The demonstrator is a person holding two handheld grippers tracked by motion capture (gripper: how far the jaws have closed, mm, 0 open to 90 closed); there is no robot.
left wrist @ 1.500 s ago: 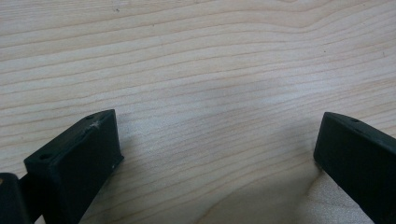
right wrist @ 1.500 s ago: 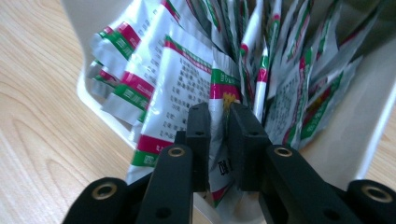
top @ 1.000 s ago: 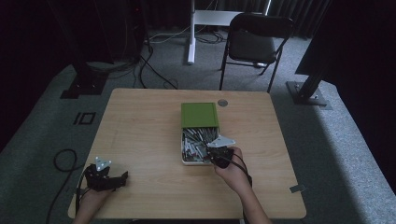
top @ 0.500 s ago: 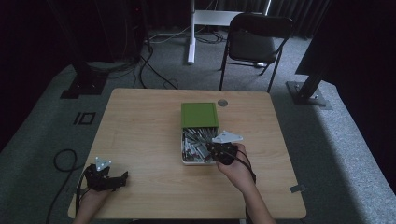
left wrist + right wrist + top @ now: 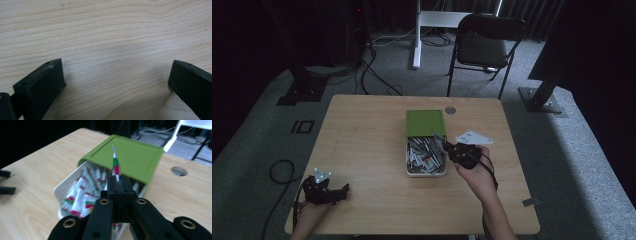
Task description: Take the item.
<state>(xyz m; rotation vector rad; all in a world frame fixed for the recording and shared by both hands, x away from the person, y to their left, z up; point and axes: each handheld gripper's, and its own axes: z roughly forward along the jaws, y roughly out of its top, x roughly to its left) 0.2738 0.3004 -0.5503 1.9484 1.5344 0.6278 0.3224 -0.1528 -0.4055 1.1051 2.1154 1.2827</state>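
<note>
Sachet [image 5: 115, 163], thin, striped green, white and pink, stands pinched upright in the right claw [image 5: 119, 180] above the white tray [image 5: 408, 161] of similar packets, green lid [image 5: 425, 122] behind. Left claw [image 5: 343, 190] rests wide open, holding nothing, on the tabletop [image 5: 362, 135].

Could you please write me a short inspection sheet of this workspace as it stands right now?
Surface: wooden table, with a round grommet hole near the far edge.
Job's things: white box full of sachets; its green lid covers the far end. One sachet is lifted clear above the box.
Clutter: nothing seen.
Grippers: right gripper shut on the sachet; left gripper open, resting at the table's near left corner.
Cables: one trails off the table beside the left gripper; more on the floor beyond.
Surroundings: folding chair, grey carpet, dark stands.
</note>
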